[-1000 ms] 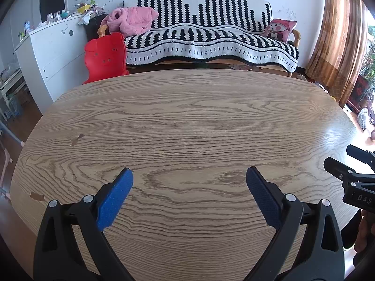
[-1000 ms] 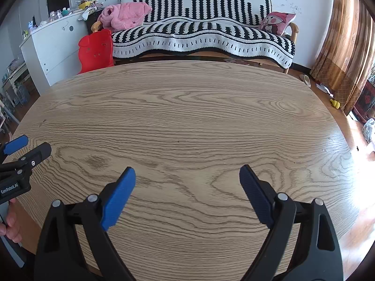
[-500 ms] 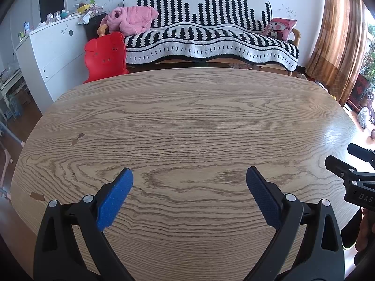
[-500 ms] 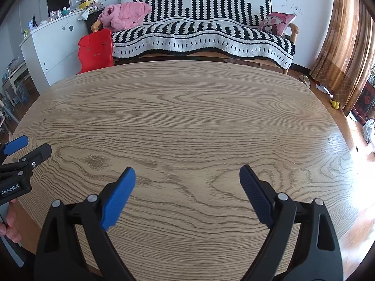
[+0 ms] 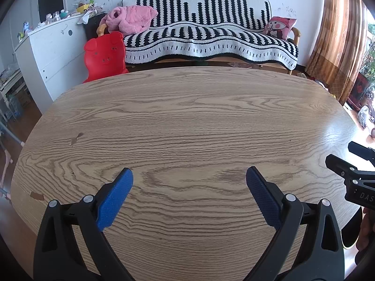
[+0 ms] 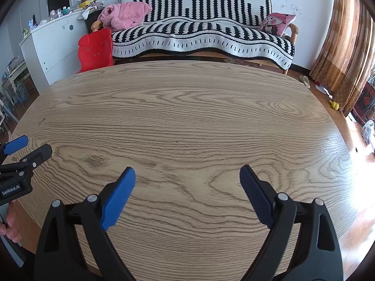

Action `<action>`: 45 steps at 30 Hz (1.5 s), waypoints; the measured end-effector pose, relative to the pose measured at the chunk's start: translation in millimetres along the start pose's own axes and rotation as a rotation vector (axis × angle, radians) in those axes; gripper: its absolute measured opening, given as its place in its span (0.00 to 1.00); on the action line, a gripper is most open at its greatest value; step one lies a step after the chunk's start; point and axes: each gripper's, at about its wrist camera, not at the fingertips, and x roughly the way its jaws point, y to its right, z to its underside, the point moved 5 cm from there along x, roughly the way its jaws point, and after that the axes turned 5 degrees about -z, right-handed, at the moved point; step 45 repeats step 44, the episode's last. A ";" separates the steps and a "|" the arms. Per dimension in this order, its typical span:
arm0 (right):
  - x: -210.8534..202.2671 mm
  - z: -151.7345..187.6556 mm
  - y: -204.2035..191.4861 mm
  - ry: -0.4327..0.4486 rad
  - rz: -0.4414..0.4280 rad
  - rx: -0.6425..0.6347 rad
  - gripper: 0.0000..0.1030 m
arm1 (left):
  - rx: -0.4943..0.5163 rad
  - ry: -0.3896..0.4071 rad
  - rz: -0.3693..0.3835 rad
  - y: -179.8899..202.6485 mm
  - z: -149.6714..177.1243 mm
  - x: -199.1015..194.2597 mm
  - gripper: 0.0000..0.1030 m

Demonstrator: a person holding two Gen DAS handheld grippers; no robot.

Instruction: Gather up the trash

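Left tongs (image 5: 189,175) and right tongs (image 6: 187,174) hover side by side above the near edge of an oval wooden tabletop (image 5: 192,121). Each pair stands spread wide, blue pads (image 5: 114,199) well apart, with bare wood grain between them and nothing gripped. In the right wrist view the left tongs appear at the left margin, a hand (image 6: 10,222) curled on the handle below; in the left wrist view the right tongs enter from the right margin.

Compared with the views half a second and one second earlier, almost nothing differs: both tongs keep the same spread and the same station over the tabletop. In the left wrist view the neighbouring right tongs sit very slightly lower at the frame edge than one second ago.

No clear piece of trash lies on the tabletop; only a small brown scrap or mark (image 5: 37,196) near its left rim and a dark fleck (image 5: 77,138) further in, and it cannot be told whether either is loose.

Behind the tabletop: a sofa (image 5: 211,35) under a black-and-white throw, a pink garment (image 5: 131,20), a red pig-shaped chair (image 5: 105,53), a white cabinet (image 5: 54,53) and a brown curtain (image 5: 339,35).
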 end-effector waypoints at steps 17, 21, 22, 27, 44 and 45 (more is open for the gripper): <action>-0.8 -0.2 -0.6 0.000 0.002 -0.001 0.85 | -0.005 -0.004 -0.003 -2.8 -1.0 0.3 0.92; -2.4 0.4 2.5 0.000 0.002 0.001 0.85 | 0.003 -0.004 -0.008 -3.2 0.1 -1.4 0.93; -2.5 0.5 3.3 0.000 0.002 0.000 0.85 | 0.004 -0.004 -0.009 -2.5 0.2 -1.5 0.93; -3.5 0.9 5.7 0.000 0.002 0.000 0.85 | 0.009 0.000 -0.011 -0.9 0.7 -3.6 0.93; -4.6 1.8 8.7 -0.002 0.002 -0.001 0.85 | 0.002 0.000 -0.012 3.5 -0.9 -5.3 0.93; -4.6 1.8 8.7 -0.002 0.002 -0.001 0.85 | 0.002 0.000 -0.012 3.5 -0.9 -5.3 0.93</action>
